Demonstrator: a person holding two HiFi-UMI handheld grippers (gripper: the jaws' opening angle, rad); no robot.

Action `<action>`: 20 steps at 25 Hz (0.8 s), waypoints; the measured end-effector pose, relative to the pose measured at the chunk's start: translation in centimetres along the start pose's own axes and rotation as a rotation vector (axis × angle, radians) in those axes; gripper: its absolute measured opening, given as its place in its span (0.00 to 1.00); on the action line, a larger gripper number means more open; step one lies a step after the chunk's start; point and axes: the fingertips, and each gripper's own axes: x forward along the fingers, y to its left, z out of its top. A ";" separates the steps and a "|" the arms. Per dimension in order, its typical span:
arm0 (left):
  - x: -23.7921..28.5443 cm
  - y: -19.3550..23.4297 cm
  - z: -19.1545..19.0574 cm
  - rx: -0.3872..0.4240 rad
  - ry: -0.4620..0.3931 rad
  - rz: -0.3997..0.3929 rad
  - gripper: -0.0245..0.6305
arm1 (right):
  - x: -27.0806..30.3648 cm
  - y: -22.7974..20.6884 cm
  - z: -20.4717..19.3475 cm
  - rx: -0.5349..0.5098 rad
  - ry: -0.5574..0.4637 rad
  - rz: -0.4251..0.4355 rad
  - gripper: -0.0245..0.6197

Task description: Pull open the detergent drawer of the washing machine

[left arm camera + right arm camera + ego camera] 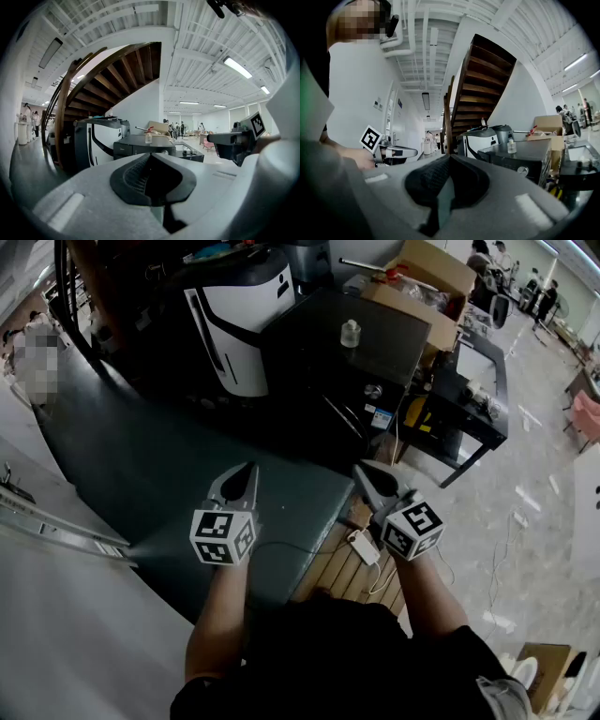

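Observation:
The washing machine point(347, 371) is a black box a short way ahead of me, with a round knob point(373, 391) on its front and a small clear bottle point(351, 332) on top. It also shows in the left gripper view as the washing machine point(140, 147) and in the right gripper view as the washing machine point(525, 159). I cannot make out its detergent drawer. My left gripper point(246, 474) and right gripper point(361, 470) are held side by side short of the machine, over a dark mat. Both are shut with nothing between the jaws, left gripper point(151, 157), right gripper point(449, 159).
A white and black appliance point(239, 324) stands left of the washer. A cardboard box point(422, 282) is behind it and a black cart point(478, 390) to its right. A power strip point(361, 545) with cables lies on wooden slats by my right hand. A wooden staircase point(480, 84) rises behind.

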 end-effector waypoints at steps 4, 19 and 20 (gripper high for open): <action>0.0 -0.2 0.2 0.013 0.003 -0.004 0.05 | -0.3 0.1 -0.3 0.002 0.006 0.006 0.04; -1.2 -3.1 0.1 -0.009 0.031 -0.010 0.05 | -2.8 1.0 -0.5 -0.081 0.052 0.044 0.04; -1.4 -2.9 0.1 -0.007 0.031 -0.008 0.05 | -2.6 1.2 -0.7 -0.075 0.052 0.048 0.04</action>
